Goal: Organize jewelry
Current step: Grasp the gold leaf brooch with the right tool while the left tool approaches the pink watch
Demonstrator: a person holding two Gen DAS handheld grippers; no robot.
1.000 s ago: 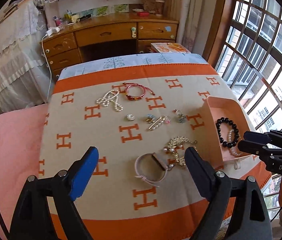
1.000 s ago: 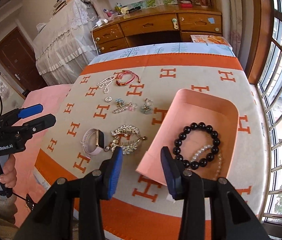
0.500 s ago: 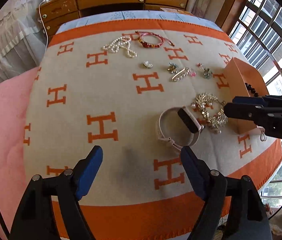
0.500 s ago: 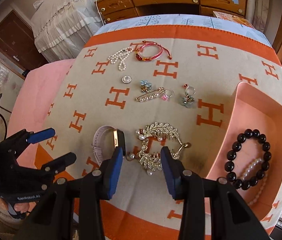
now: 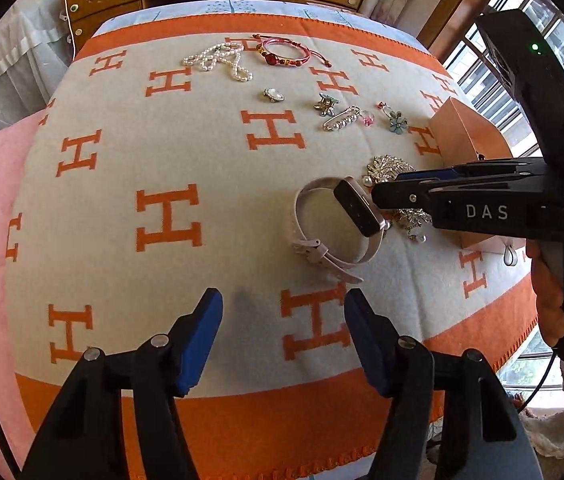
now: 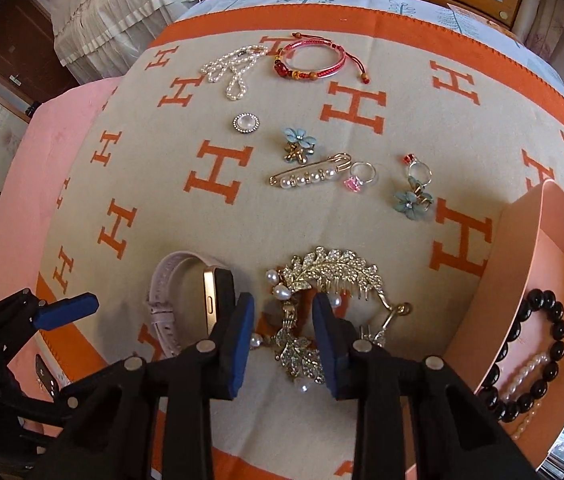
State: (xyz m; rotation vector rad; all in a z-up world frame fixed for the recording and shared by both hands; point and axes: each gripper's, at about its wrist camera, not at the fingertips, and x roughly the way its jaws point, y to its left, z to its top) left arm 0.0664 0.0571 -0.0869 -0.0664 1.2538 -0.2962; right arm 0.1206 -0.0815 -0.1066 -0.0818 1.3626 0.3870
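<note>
Left wrist view: the left gripper (image 5: 282,328) is held above a bare patch of the orange-and-cream blanket (image 5: 130,184) draped over the tabletop, its jaws fairly wide but closing, with nothing between them. A pink-strapped watch (image 5: 333,224) lies just ahead. The right gripper (image 5: 393,196) is seen reaching in from the right over a rhinestone hair comb (image 5: 389,168), beside the pink box (image 5: 465,136).

Right wrist view: the right gripper's jaws are narrow and closing astride the comb's (image 6: 321,280) leafy spray; whether the pads already press it cannot be told. Inside the box (image 6: 521,248) a black bead bracelet (image 6: 537,352) and a pearl bracelet (image 6: 521,380) are already stowed. Left on the blanket are the watch, a pearl necklace (image 6: 234,68), a red cord bracelet (image 6: 313,64), a round brooch (image 6: 246,123), flower earrings (image 6: 297,144), a pearl pin (image 6: 309,176) and rings (image 6: 361,176). The sorting is judged to be at an early stage.
</note>
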